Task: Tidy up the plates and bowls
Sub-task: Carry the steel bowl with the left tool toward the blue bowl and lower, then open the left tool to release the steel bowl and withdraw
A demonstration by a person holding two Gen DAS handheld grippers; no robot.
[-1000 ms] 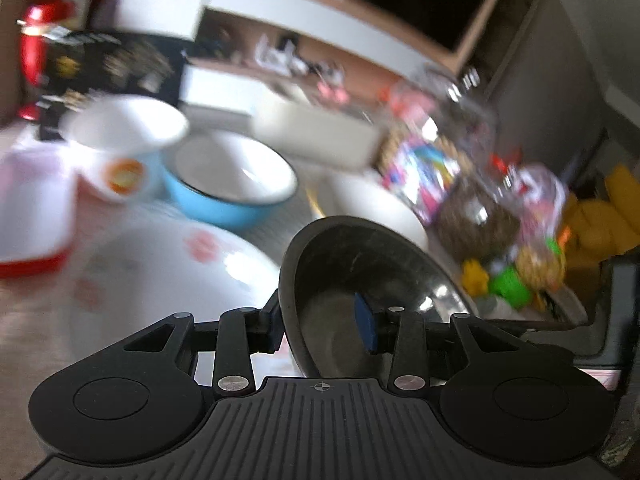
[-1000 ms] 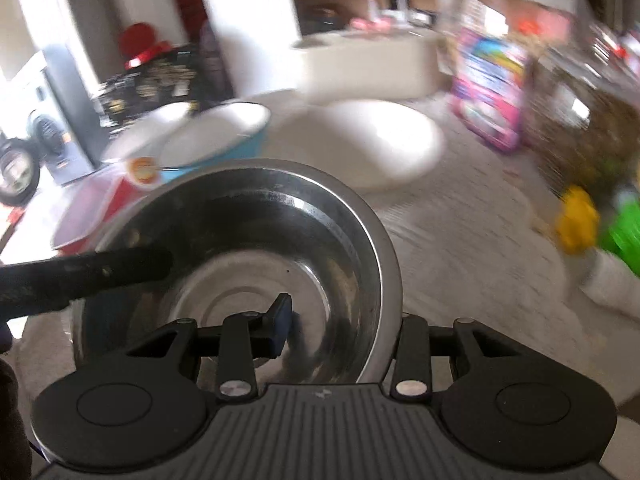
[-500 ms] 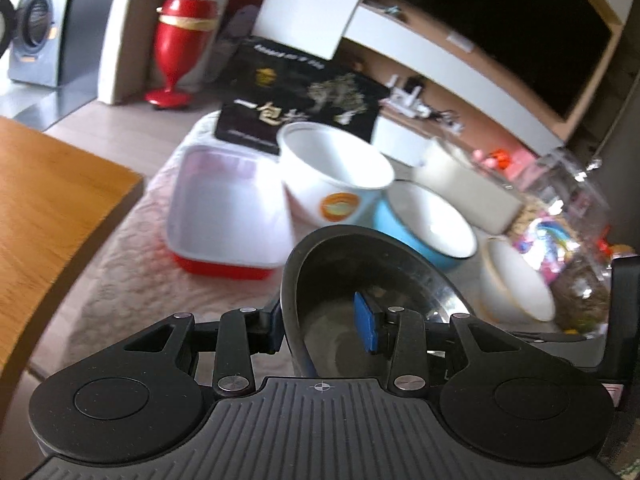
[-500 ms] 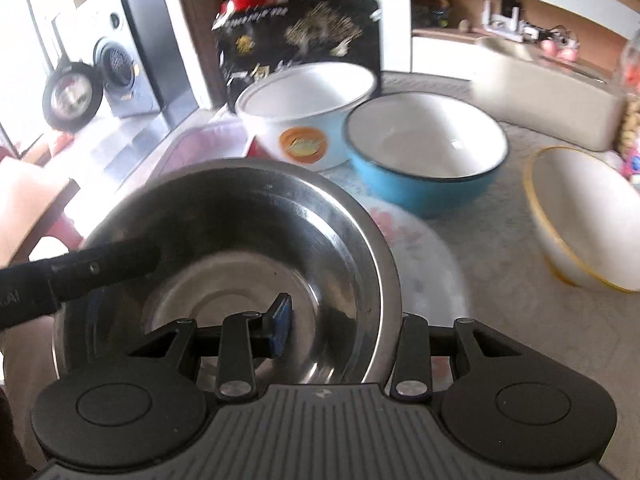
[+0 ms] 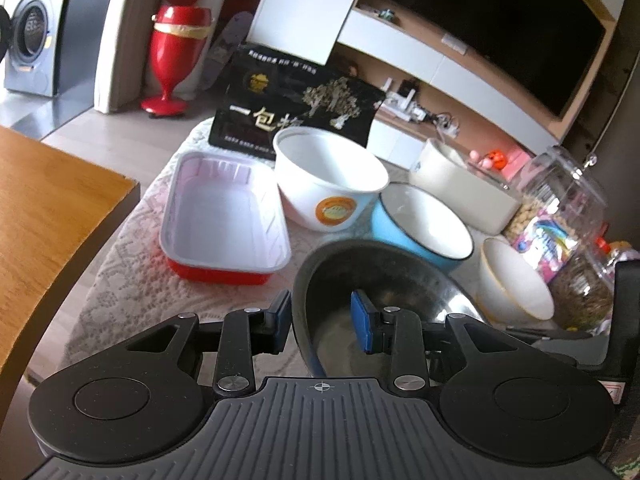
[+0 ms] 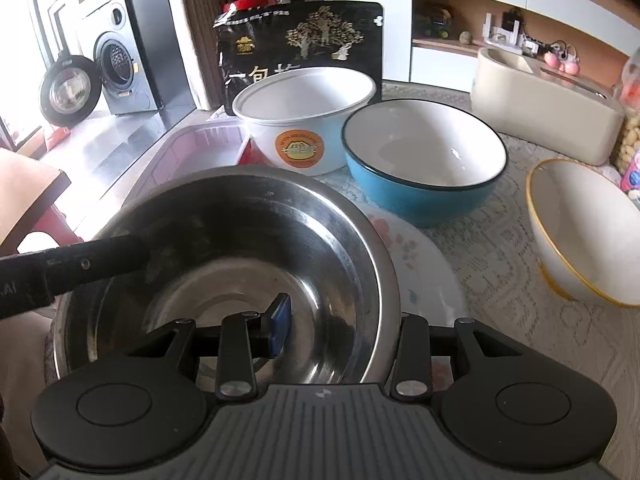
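A steel bowl (image 6: 224, 248) is held between both grippers, above a floral white plate (image 6: 420, 264). My left gripper (image 5: 320, 316) is shut on its left rim, one finger inside and one outside. My right gripper (image 6: 340, 328) is shut on its right rim in the same way. The steel bowl (image 5: 384, 280) also shows in the left wrist view. Behind it stand a white bowl with an orange label (image 6: 304, 120), a blue bowl (image 6: 424, 160) and a cream bowl with a yellow rim (image 6: 584, 232).
A red-sided tray with a white inside (image 5: 224, 216) lies at the left on the lace cloth (image 6: 520, 280). A black bag (image 6: 300, 40) stands at the back, a cream box (image 6: 548, 104) and snack jars (image 5: 560, 216) at the right. A wooden table (image 5: 48, 208) lies left.
Both grippers have swung left with the steel bowl and slowed. The view went from the jars and plate to the tray and white bowl, and the blur has cleared.
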